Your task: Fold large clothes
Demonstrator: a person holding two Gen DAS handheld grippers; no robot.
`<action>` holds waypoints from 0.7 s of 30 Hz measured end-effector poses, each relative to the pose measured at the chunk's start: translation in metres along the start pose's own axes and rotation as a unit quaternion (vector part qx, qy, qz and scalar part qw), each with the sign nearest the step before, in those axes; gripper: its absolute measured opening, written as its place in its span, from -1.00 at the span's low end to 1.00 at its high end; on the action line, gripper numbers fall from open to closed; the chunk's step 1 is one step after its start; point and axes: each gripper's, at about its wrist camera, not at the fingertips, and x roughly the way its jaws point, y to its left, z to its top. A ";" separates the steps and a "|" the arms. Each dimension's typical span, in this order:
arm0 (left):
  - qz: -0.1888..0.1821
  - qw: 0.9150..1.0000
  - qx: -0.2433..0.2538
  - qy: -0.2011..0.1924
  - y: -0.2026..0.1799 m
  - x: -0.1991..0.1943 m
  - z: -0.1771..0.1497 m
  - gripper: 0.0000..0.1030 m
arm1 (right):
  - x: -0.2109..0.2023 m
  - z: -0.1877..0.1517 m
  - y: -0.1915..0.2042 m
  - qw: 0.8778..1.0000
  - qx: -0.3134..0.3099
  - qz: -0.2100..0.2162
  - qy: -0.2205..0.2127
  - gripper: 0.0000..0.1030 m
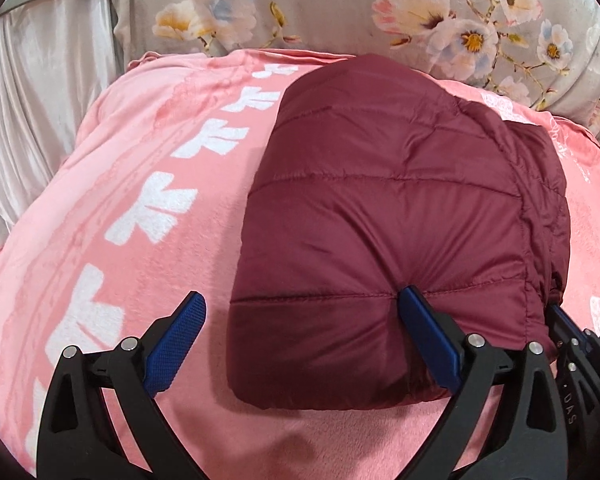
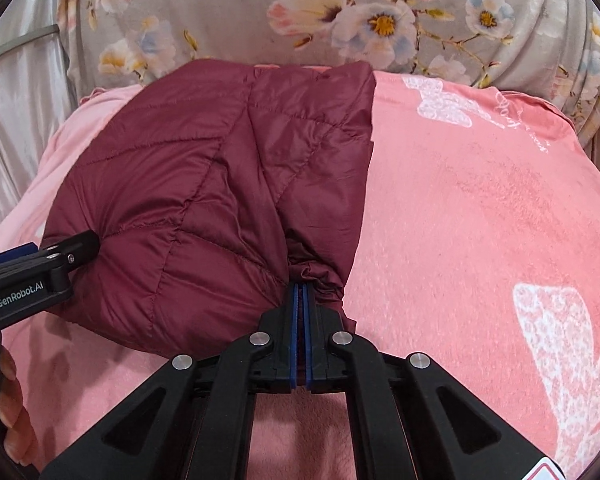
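Note:
A maroon quilted puffer jacket (image 1: 384, 208) lies folded into a compact block on a pink blanket (image 1: 140, 184). My left gripper (image 1: 304, 312) is open at the jacket's near edge; its right finger presses into the fabric and its left finger rests over bare blanket. My right gripper (image 2: 300, 292) is shut on a bunched fold at the jacket's near right corner (image 2: 320, 272). The jacket (image 2: 204, 184) fills the left middle of the right wrist view, where the left gripper (image 2: 40, 264) shows at the left edge. The right gripper shows at the right edge of the left wrist view (image 1: 572, 332).
The pink blanket (image 2: 480, 220) with white prints covers the bed. A grey floral sheet (image 1: 340, 8) lies beyond it, and a pale satin curtain (image 1: 32, 92) hangs at the far left. A person's fingers (image 2: 10, 412) show at the lower left.

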 end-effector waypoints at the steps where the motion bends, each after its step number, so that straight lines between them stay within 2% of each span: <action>1: -0.004 1.000 -0.002 0.002 0.000 0.003 -0.002 0.86 | 0.001 0.000 0.000 1.000 0.001 0.001 0.003 -0.98; 5: -0.028 0.999 -0.023 0.012 0.005 0.016 -0.008 0.87 | 0.002 0.000 -0.001 1.000 0.004 0.007 0.006 -0.98; 8: -0.033 0.999 -0.034 0.008 0.006 0.024 -0.012 0.91 | -0.018 -0.003 -0.005 1.000 0.011 0.018 -0.021 -0.96; 11: -0.028 0.999 -0.036 -0.002 0.008 0.017 -0.012 0.91 | -0.053 -0.013 -0.003 0.998 -0.010 0.031 -0.055 -0.91; 14: -0.018 0.999 -0.026 -0.021 0.008 -0.007 -0.017 0.90 | -0.081 -0.032 -0.002 0.996 -0.024 0.028 -0.077 -0.78; 18: -0.010 0.998 -0.019 -0.063 0.003 -0.044 -0.043 0.91 | -0.093 -0.058 -0.007 0.996 -0.015 0.022 -0.084 -0.39; 21: -0.011 0.997 -0.024 -0.068 -0.001 -0.053 -0.061 0.91 | -0.098 -0.059 -0.014 0.996 0.000 0.019 -0.091 -0.33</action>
